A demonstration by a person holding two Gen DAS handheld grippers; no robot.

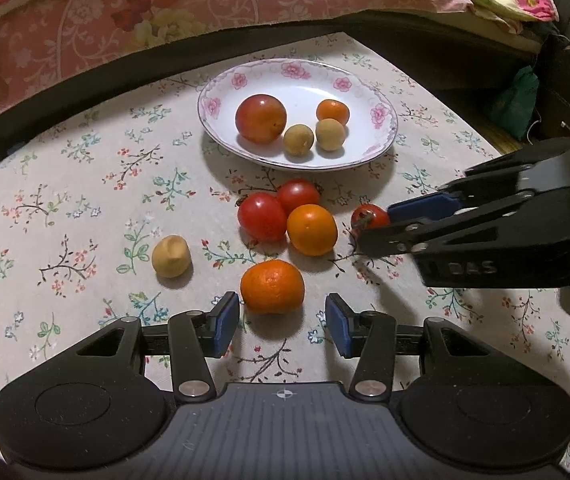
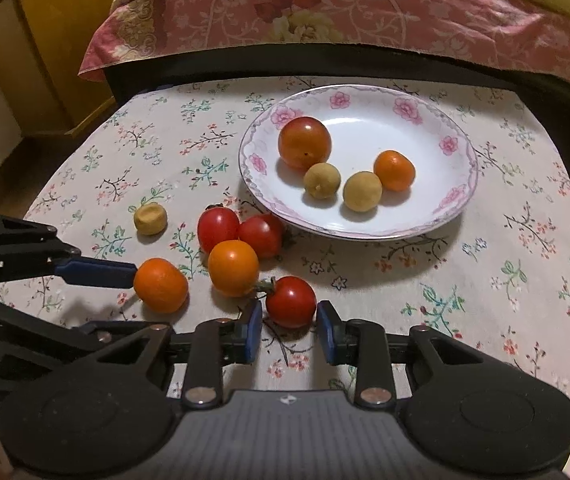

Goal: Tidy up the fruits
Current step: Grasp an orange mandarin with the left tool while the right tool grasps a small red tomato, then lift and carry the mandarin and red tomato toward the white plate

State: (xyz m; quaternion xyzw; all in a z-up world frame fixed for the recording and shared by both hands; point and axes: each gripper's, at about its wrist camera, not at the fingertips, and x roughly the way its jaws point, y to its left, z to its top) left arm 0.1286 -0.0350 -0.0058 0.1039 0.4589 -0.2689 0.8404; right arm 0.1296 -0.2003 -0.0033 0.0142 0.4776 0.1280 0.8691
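Fruits lie in two groups: four already in the flowered plate [image 2: 459, 196], six loose on the tablecloth [image 2: 485, 300]. Left gripper [image 1: 283, 322] straddles a mandarin [image 1: 272, 286], fingers apart. Right gripper [image 2: 290, 330] narrows around a stemmed tomato [image 2: 291, 301]; contact is unclear.

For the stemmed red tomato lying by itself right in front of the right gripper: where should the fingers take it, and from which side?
Probably across its round middle, one finger on each flank, coming in from the near side. The stemmed tomato lies with its green stem pointing toward the orange fruit, so the flanks facing the right gripper are bare. The fingers already stand either side without pressing.
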